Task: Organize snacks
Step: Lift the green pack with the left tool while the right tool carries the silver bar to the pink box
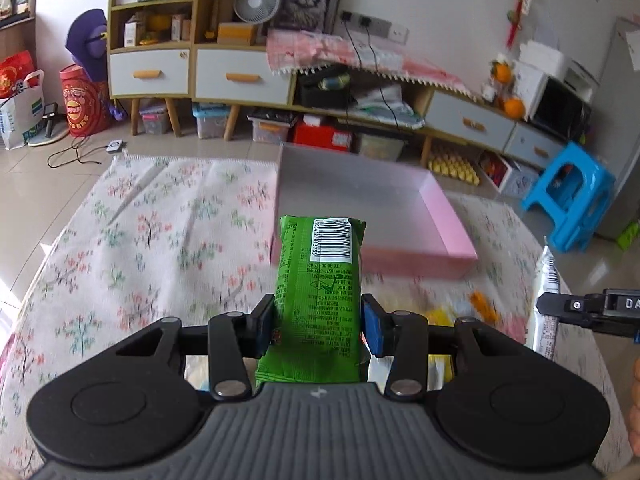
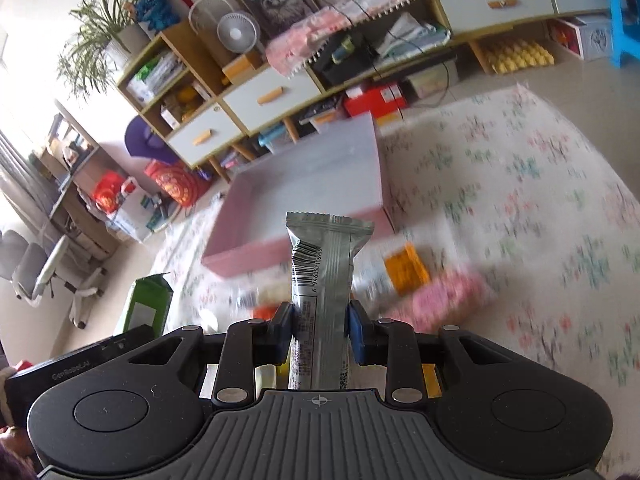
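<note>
My left gripper is shut on a green snack packet, barcode side up, held above the floral tablecloth in front of a shallow pink box. My right gripper is shut on a silver snack bar, also held short of the pink box, whose inside looks bare. The silver bar and the right gripper's side show at the right edge of the left wrist view. The green packet shows at lower left in the right wrist view.
Loose snacks lie on the cloth near the box: an orange packet, a pink packet, blurred yellow and orange ones. Beyond the table's far edge stand shelves and drawers and a blue stool.
</note>
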The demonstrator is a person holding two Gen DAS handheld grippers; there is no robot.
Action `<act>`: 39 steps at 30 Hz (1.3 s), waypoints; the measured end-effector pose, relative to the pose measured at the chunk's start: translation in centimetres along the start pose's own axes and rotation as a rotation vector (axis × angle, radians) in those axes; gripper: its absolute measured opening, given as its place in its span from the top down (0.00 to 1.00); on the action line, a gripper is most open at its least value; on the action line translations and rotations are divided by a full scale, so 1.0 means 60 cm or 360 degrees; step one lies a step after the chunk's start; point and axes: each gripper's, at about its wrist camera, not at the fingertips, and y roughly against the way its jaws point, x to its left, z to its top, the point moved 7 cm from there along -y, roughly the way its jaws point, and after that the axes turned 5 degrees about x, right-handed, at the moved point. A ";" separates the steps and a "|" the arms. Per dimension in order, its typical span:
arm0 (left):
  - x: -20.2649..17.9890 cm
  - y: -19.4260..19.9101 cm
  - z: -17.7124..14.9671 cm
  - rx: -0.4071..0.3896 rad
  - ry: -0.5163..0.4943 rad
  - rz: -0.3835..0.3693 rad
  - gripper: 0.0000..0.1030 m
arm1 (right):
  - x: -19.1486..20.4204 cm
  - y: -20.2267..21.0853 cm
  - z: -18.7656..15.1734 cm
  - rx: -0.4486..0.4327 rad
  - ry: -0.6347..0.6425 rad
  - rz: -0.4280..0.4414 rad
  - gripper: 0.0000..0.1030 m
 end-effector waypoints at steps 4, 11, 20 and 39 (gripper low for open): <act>0.007 -0.028 0.034 -0.0032 0.0025 0.0038 0.60 | 0.008 -0.017 0.045 -0.0056 0.0011 0.0024 0.72; 0.000 -0.068 0.067 -0.0068 0.0096 0.0019 0.60 | 0.015 -0.073 0.109 -0.0067 -0.0023 0.0077 0.72; -0.019 -0.116 0.106 -0.0110 0.0068 0.0058 0.60 | 0.007 -0.130 0.170 -0.0111 -0.0054 0.0066 0.72; -0.011 -0.206 0.105 -0.0022 -0.0038 0.0230 0.60 | -0.011 -0.265 0.205 0.0012 0.0145 -0.0271 0.72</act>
